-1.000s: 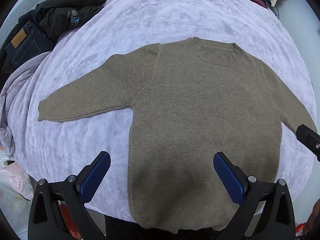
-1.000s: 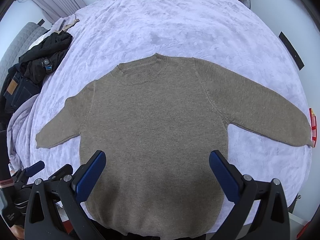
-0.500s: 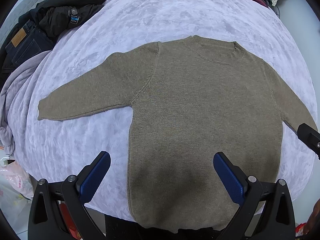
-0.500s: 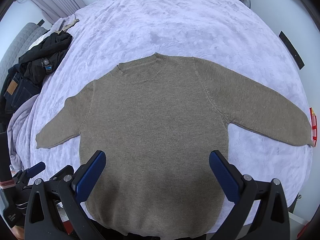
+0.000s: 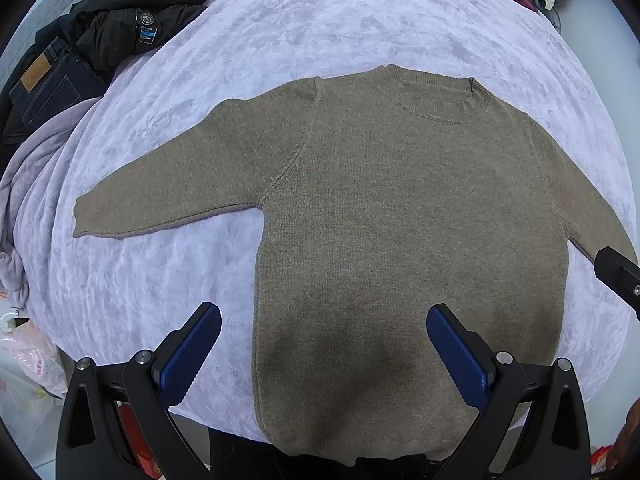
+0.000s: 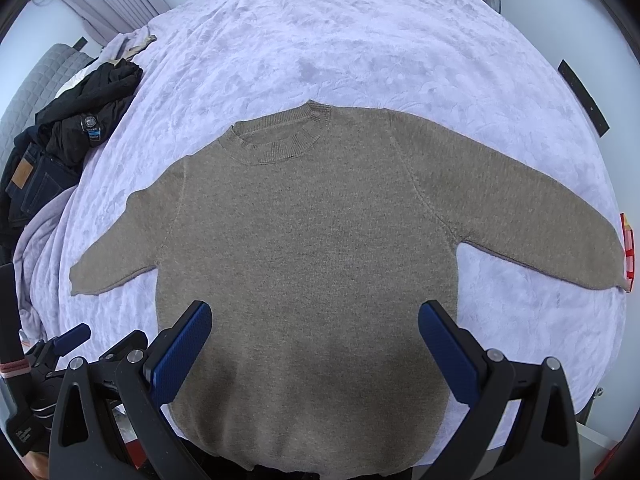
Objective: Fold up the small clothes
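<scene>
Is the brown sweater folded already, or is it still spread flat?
Spread flat: the sweater lies open on the bed, both sleeves out sideways.

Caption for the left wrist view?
Open left tool above a brown sweater spread flat on a lilac blanket.

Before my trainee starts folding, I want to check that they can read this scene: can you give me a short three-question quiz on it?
1. True or false: the brown sweater lies flat on the lilac bedspread with both sleeves spread out.
2. Is the left tool open or shut, and does it hold anything?
3. Which lies beside the dark jeans? A) black jacket B) towel C) shoes

Key:
1. True.
2. Open, holding nothing; the right tool is the same.
3. A.
</scene>
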